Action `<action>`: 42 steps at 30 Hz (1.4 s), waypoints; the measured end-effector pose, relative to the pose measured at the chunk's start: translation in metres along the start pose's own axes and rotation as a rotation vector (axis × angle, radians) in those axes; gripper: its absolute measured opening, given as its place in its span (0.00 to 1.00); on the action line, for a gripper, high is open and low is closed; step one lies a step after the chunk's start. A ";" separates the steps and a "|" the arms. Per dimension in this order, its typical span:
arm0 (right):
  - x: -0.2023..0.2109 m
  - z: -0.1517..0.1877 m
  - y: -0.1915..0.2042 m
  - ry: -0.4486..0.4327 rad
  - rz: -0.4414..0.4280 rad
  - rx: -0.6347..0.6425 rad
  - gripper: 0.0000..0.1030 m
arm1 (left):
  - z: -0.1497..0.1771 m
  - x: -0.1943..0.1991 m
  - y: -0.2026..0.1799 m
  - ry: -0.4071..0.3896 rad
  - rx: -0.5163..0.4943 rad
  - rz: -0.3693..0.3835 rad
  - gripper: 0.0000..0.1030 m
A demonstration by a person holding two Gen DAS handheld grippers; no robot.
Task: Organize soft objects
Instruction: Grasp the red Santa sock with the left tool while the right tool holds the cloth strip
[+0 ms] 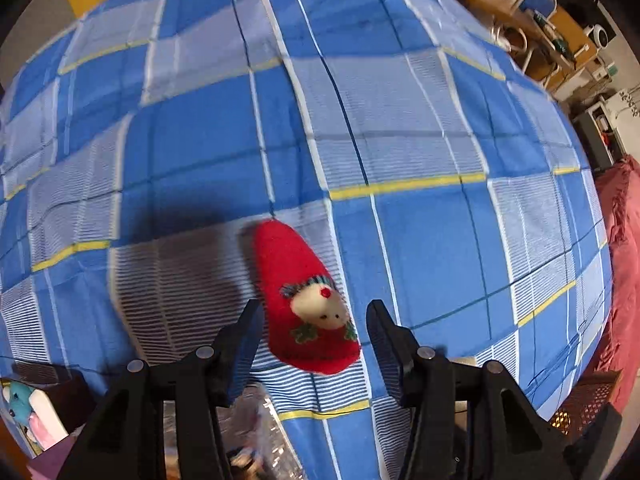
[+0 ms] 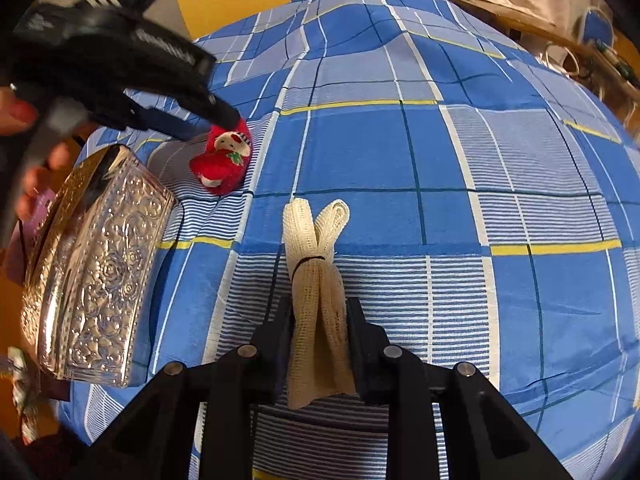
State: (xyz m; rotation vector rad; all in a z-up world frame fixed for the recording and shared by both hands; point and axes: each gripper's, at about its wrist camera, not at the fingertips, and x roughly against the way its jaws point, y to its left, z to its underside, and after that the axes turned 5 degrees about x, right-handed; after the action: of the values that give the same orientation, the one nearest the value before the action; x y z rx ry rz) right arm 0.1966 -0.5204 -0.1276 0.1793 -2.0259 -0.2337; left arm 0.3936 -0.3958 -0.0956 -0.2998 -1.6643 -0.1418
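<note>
A red felt pouch with a cream face (image 1: 306, 300) lies on the blue checked bedspread (image 1: 400, 120). My left gripper (image 1: 314, 322) is open, its fingers on either side of the pouch's near end, just above it. In the right wrist view the pouch (image 2: 224, 158) lies beside an embossed silver box (image 2: 96, 268), with the left gripper over it. My right gripper (image 2: 318, 310) is shut on a cream mesh cloth bundle (image 2: 316, 280) tied with a black band, which rests on the bedspread (image 2: 480, 160).
The silver box stands at the bed's left edge. A light blue plush toy (image 1: 20, 404) sits at the lower left. A red cloth (image 1: 622, 260) hangs at the right. Chairs and a cluttered desk (image 1: 560, 40) stand beyond the bed.
</note>
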 end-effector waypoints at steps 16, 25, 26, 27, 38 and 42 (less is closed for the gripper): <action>-0.008 -0.004 -0.005 0.013 -0.007 -0.023 0.26 | 0.013 0.015 -0.001 -0.093 -0.020 0.046 0.21; -0.007 -0.002 -0.003 0.018 -0.001 -0.021 0.28 | 0.013 -0.006 -0.012 -0.031 -0.038 -0.022 0.40; -0.008 -0.003 -0.003 0.020 -0.003 -0.022 0.28 | 0.011 -0.010 -0.013 -0.023 -0.039 -0.045 0.40; -0.008 -0.003 -0.004 0.022 -0.005 -0.023 0.28 | 0.009 -0.013 -0.015 -0.020 -0.039 -0.071 0.40; -0.013 -0.006 -0.008 0.026 -0.011 -0.038 0.28 | -0.001 -0.005 -0.004 -0.048 0.013 -0.049 0.18; -0.013 -0.004 -0.006 0.023 -0.002 -0.029 0.28 | 0.008 0.021 0.010 -0.109 0.053 0.034 0.16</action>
State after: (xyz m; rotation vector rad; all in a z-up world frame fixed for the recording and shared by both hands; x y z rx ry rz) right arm 0.2063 -0.5234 -0.1390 0.1645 -1.9984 -0.2610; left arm 0.3870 -0.3821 -0.0766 -0.3000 -1.7669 -0.0570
